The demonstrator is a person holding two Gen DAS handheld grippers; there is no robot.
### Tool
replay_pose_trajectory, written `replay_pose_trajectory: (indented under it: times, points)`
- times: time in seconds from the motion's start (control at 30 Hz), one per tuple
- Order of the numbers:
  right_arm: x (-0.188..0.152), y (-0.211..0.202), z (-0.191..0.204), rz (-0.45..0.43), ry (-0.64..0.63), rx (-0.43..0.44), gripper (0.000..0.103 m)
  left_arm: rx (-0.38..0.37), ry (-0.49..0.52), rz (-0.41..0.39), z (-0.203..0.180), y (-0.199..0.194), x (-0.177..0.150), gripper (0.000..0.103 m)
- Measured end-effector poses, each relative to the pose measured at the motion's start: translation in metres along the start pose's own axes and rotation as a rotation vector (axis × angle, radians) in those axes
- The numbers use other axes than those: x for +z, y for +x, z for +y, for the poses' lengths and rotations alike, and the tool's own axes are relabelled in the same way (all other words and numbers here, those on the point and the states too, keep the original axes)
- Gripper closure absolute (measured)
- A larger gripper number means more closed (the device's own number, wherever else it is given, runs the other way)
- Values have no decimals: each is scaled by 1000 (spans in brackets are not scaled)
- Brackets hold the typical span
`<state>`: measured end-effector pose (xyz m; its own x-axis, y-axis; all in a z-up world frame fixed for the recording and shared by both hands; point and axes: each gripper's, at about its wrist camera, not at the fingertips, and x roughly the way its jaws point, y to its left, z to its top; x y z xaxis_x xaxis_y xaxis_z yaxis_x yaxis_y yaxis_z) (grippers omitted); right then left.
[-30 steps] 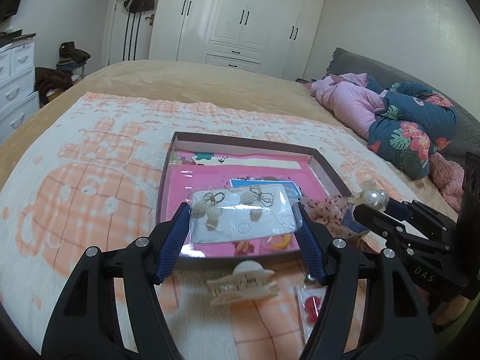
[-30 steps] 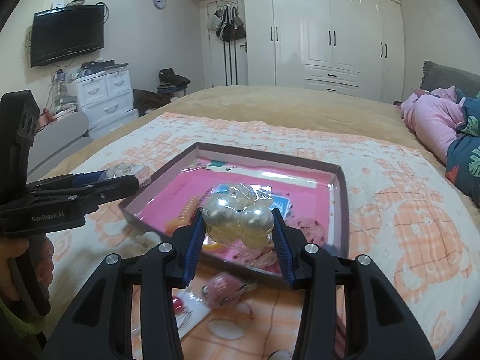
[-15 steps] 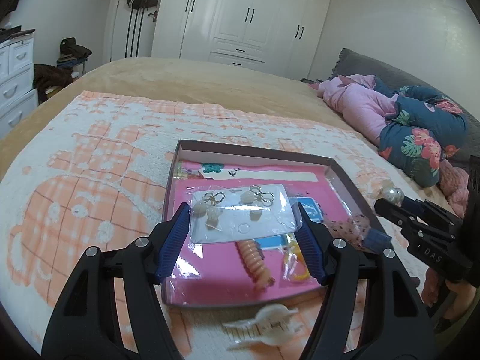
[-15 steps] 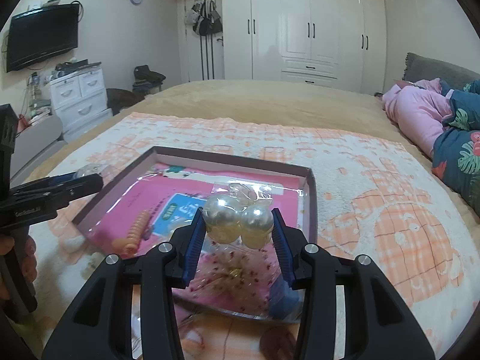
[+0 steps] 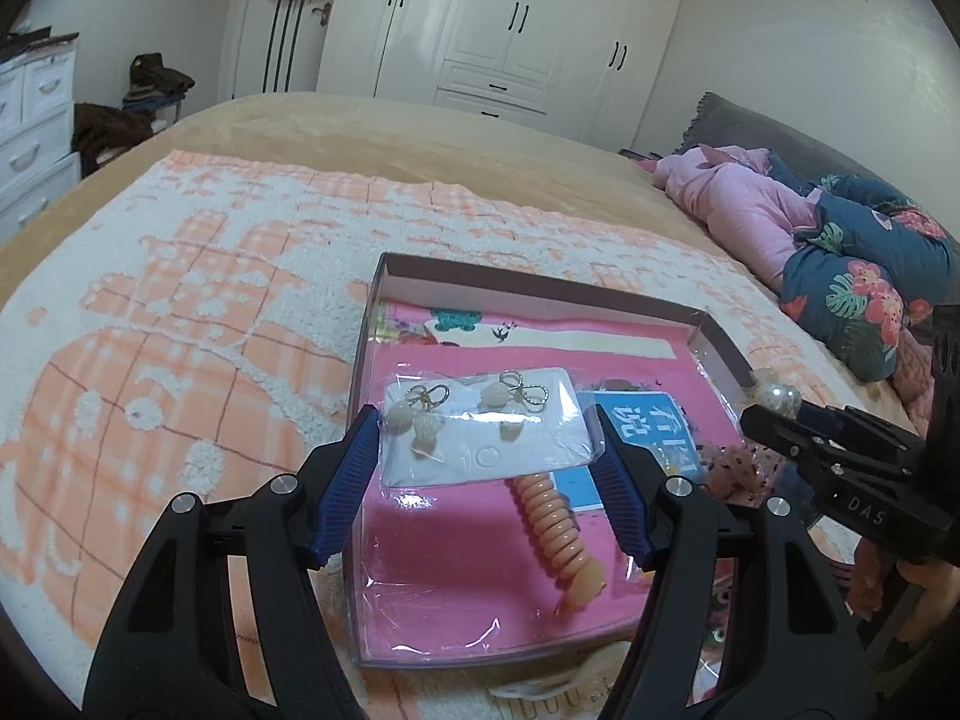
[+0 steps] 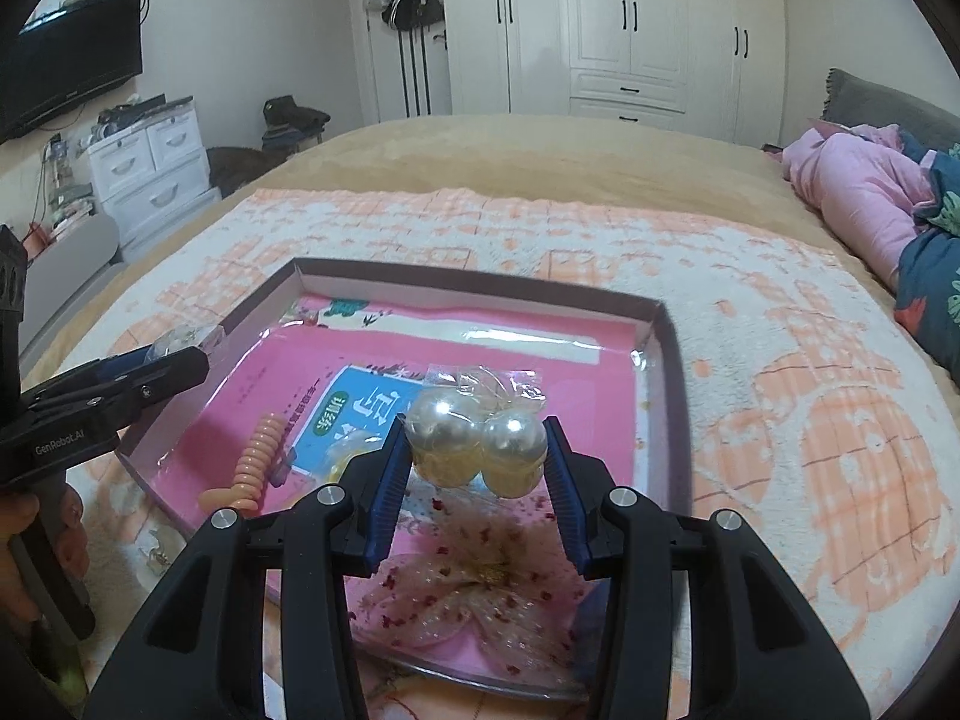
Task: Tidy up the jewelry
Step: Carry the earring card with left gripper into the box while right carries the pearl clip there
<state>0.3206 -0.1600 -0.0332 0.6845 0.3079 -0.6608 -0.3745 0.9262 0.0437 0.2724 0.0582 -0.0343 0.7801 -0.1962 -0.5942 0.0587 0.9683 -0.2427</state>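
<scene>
Pearl earrings (image 6: 477, 441) pinched inside right claw (image 6: 477, 480)

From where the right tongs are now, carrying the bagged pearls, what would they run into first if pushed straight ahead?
Probably the pink floor of the open box, around the blue printed label. The right tongs angle downward over it, and nothing stands between. Depth is uncertain.

My left gripper (image 5: 487, 483) and right gripper (image 6: 477, 483) are black plastic, with ribbed blue pads (image 6: 390, 489), silver screws and white lettering.
</scene>
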Motion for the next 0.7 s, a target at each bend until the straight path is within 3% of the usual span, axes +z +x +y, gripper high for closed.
replay_pose_trajectory:
  times: [0.7]
  points:
    - [-19,16,21,67,-11,41,61,-19,7,23,0,7,-9,43]
